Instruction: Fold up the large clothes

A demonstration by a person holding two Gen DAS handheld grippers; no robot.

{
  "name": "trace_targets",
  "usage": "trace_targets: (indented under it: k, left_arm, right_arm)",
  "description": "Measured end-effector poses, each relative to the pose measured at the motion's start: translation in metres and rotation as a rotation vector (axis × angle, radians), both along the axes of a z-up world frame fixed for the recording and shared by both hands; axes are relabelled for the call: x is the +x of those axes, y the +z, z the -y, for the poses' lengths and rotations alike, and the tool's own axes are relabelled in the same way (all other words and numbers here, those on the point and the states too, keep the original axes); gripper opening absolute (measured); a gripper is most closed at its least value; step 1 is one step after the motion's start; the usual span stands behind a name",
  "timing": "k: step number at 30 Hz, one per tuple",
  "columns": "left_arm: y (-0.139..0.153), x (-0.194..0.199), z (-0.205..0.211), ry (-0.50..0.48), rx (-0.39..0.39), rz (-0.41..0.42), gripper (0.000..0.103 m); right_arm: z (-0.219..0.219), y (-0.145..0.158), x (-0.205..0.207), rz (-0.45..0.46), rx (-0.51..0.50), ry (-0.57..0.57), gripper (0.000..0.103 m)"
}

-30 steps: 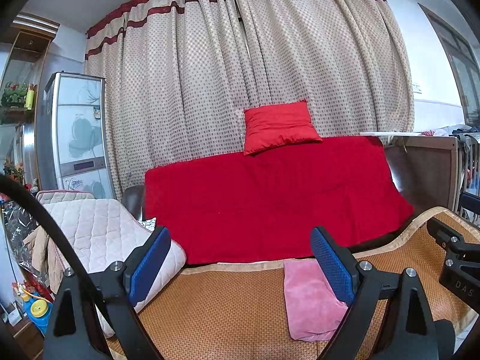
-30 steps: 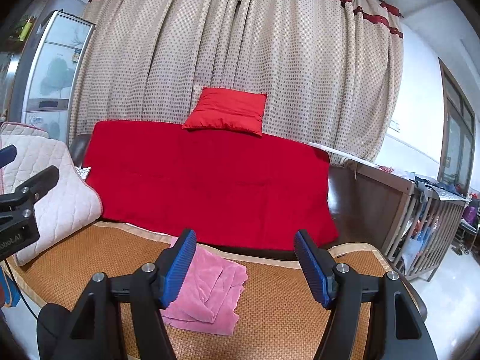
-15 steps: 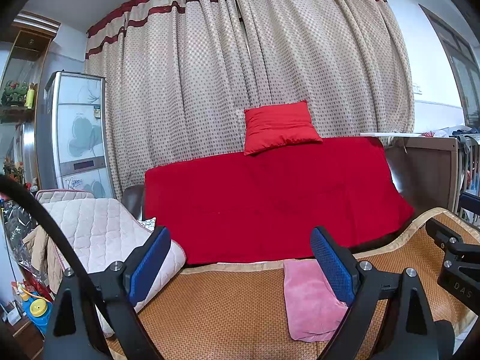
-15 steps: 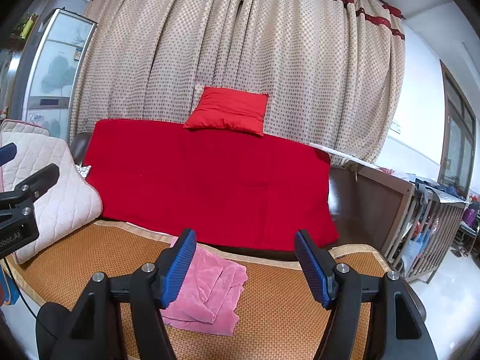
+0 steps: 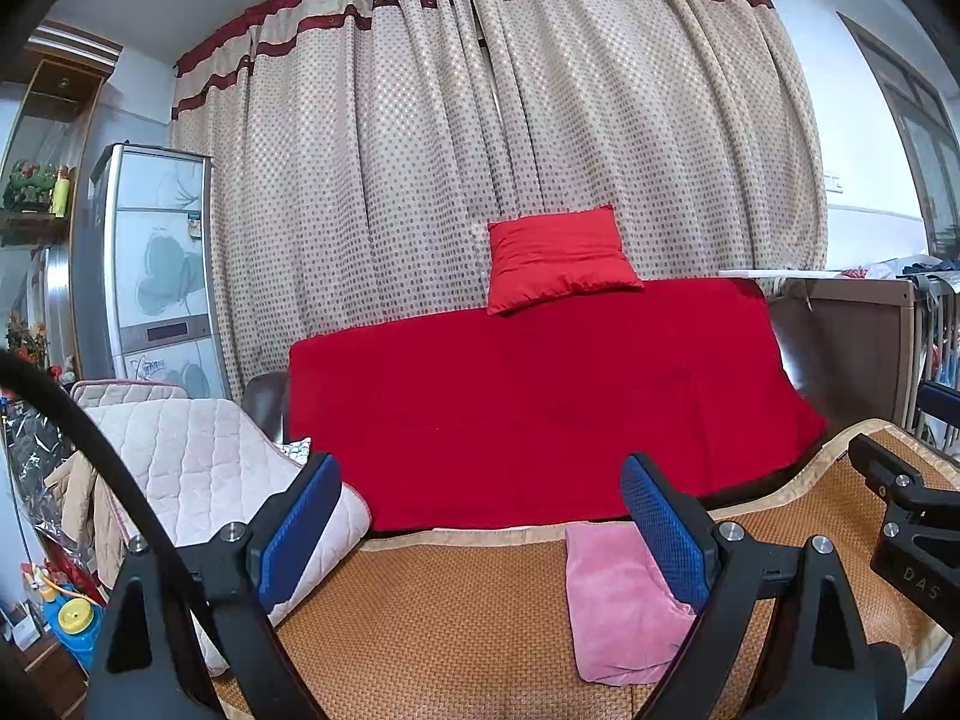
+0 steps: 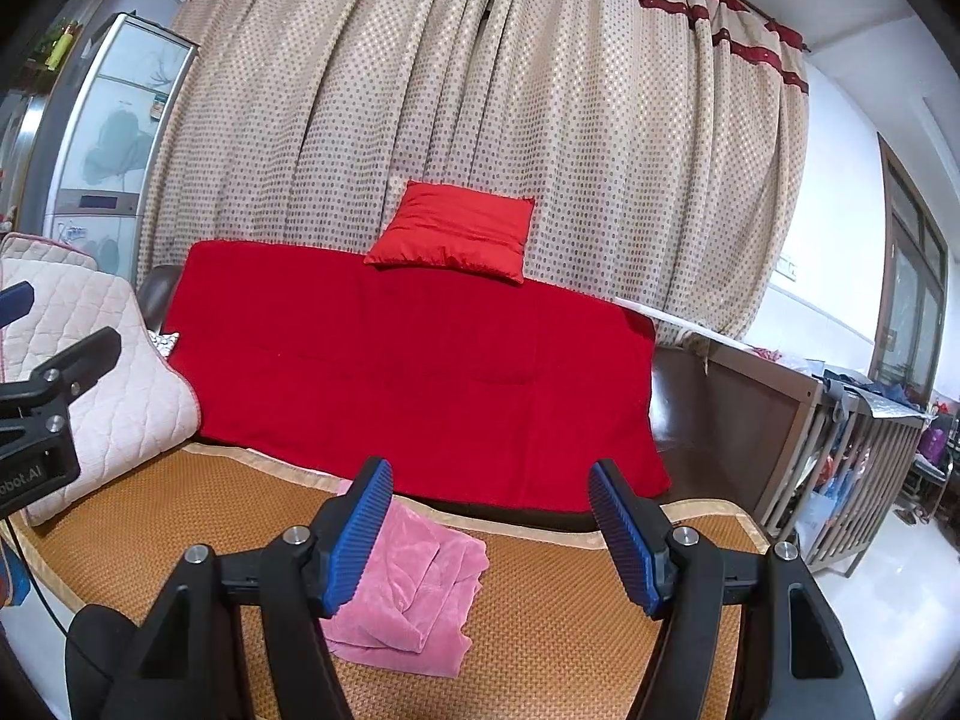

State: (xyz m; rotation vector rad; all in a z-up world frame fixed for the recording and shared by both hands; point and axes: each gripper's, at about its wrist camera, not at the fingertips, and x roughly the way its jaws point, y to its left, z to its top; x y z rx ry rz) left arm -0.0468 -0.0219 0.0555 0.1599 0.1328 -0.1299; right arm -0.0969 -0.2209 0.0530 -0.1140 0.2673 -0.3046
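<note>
A pink garment (image 5: pixel 624 606) lies folded in a small heap on the woven orange mat (image 5: pixel 456 618); in the right wrist view it (image 6: pixel 414 594) sits near the mat's (image 6: pixel 570 618) far edge. My left gripper (image 5: pixel 480 528) is open and empty, held above the mat, left of the garment. My right gripper (image 6: pixel 489 534) is open and empty, above the mat, with the garment under its left finger. The left gripper's body shows in the right wrist view at the left edge (image 6: pixel 42 414).
A red-covered sofa back (image 5: pixel 540 408) with a red cushion (image 5: pixel 558 258) stands behind the mat. A quilted white pad (image 5: pixel 198 480) lies at the mat's left. A wooden rail and crib (image 6: pixel 840 450) stand right. Dotted curtains (image 5: pixel 480 150) hang behind.
</note>
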Motion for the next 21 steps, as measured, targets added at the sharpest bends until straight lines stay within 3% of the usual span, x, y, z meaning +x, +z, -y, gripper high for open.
trace_targets:
  k: [21]
  left_arm:
    - [-0.0002, -0.0053, 0.0018, -0.004, -0.005, 0.008, 0.094]
  right_arm:
    - [-0.001, -0.0015, 0.0006, -0.007, 0.002, 0.005, 0.072]
